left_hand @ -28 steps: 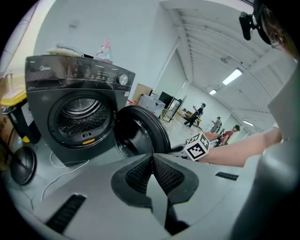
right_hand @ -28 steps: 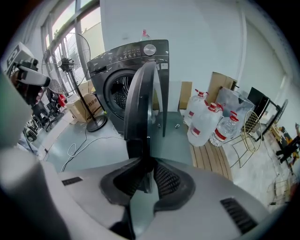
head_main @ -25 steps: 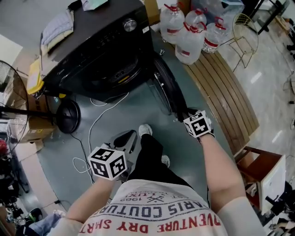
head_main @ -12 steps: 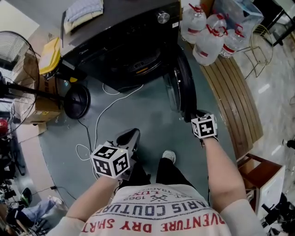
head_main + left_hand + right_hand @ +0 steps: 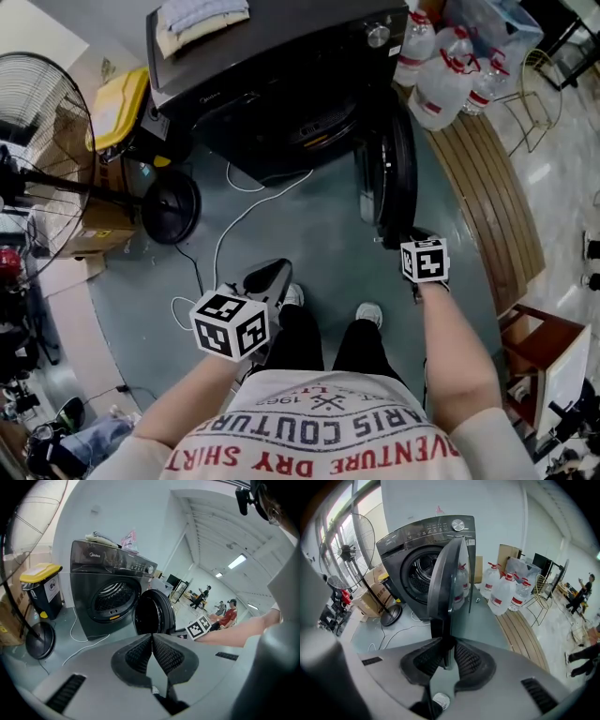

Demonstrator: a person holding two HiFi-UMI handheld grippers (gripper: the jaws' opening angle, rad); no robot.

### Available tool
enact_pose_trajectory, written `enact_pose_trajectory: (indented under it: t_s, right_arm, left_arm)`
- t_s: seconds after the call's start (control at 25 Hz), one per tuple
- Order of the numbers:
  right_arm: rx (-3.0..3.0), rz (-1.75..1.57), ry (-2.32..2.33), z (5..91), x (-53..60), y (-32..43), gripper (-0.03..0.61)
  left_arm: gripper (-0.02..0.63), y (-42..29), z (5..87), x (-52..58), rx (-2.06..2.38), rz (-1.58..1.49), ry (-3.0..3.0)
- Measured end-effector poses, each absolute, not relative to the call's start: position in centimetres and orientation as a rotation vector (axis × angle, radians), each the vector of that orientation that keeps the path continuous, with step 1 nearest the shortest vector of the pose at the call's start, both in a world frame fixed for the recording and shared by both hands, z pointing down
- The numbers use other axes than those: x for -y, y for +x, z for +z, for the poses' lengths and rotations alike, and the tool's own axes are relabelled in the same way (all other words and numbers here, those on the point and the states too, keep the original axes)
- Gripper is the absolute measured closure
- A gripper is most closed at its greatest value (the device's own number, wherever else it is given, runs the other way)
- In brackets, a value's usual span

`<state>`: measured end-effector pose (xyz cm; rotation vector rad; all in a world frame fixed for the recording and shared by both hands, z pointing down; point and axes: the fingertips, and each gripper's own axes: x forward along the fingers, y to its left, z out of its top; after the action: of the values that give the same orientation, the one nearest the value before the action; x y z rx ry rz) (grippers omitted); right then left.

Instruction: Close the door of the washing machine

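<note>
The dark front-loading washing machine [image 5: 272, 66] stands at the top of the head view, its round door [image 5: 397, 178] swung out to the right of the drum opening [image 5: 314, 127]. My right gripper [image 5: 401, 240] is shut on the door's free edge. In the right gripper view the door [image 5: 449, 578] runs straight up from between the pads [image 5: 466, 660] of that gripper [image 5: 446, 645]. My left gripper [image 5: 267, 277] hangs over the floor in front of the machine. In its own view the left gripper [image 5: 152, 637] is shut with nothing held, facing the washing machine [image 5: 108, 595] and door [image 5: 153, 614].
Several large water bottles [image 5: 448, 70] stand right of the machine, beside a slatted wooden bench [image 5: 487, 187]. A standing fan's base [image 5: 172, 206], a yellow-lidded bin [image 5: 120, 108] and boxes [image 5: 89, 239] lie to the left. A white cable [image 5: 225, 239] trails on the floor. Folded cloth [image 5: 199, 19] lies on the washer.
The person has stepped closer to the machine. Both grippers have moved forward, the right one keeping its hold on the door's edge as the door swings slightly inward.
</note>
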<state>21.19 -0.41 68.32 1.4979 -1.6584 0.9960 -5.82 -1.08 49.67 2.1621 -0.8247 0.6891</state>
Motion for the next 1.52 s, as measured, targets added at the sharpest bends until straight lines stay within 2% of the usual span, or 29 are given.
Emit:
enact_pose_trajectory:
  t_s: [0.72, 1.52]
  right_arm:
    - [1.539, 1.092, 1.717, 68.5, 4.0, 10.6, 0.492]
    - [1.642, 1.169, 1.714, 68.4, 12.1, -0.7, 0.463]
  left_arm:
    - [0.58, -17.0, 50.1, 5.8, 0.797, 0.639, 2.182]
    - [0.58, -28.5, 50.9, 8.0, 0.957, 0.538, 2.091]
